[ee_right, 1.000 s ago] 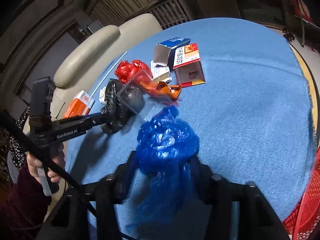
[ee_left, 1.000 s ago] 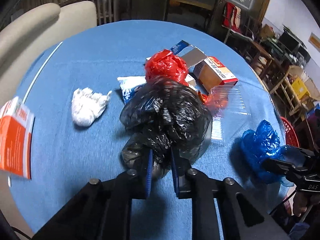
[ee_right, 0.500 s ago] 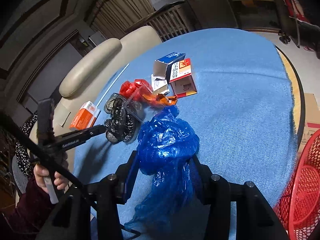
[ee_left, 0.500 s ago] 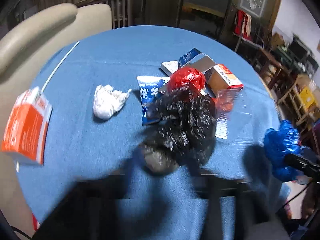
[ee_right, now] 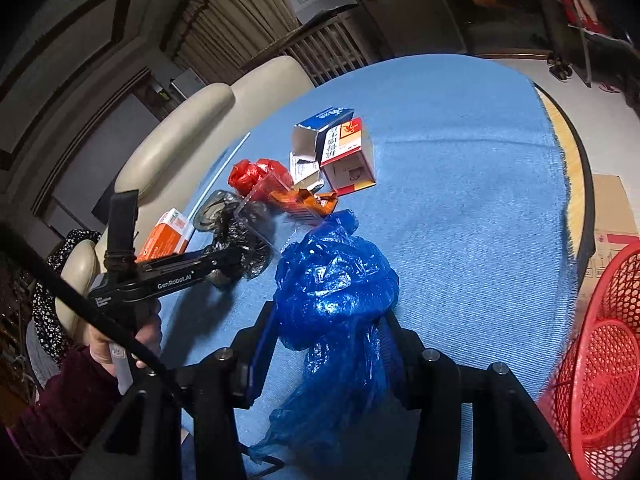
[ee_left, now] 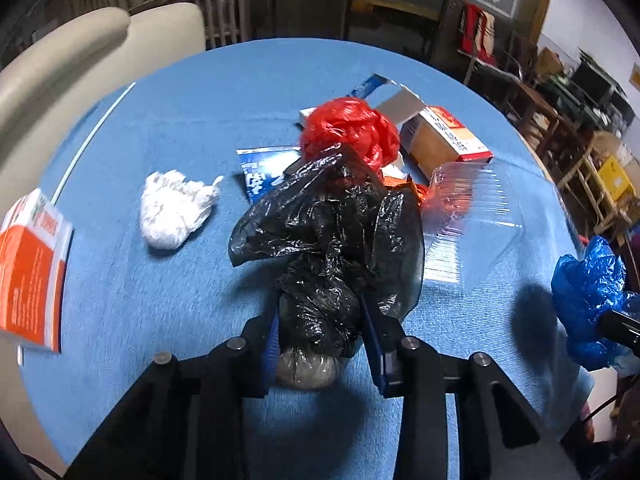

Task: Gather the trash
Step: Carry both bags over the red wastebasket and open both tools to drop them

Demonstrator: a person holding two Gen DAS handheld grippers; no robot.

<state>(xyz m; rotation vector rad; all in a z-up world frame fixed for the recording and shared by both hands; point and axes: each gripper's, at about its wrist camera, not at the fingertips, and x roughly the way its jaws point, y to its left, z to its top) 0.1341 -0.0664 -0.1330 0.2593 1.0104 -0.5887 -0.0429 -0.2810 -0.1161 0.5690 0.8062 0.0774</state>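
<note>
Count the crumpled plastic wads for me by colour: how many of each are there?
Black wad: 1
Red wad: 1
Blue wad: 1
White wad: 1
Total: 4

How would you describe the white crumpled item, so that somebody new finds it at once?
Look at the round table with the blue cloth. Between the orange box at its edge and the black bag lies a white crumpled wad, the only white, soft lump there.
</note>
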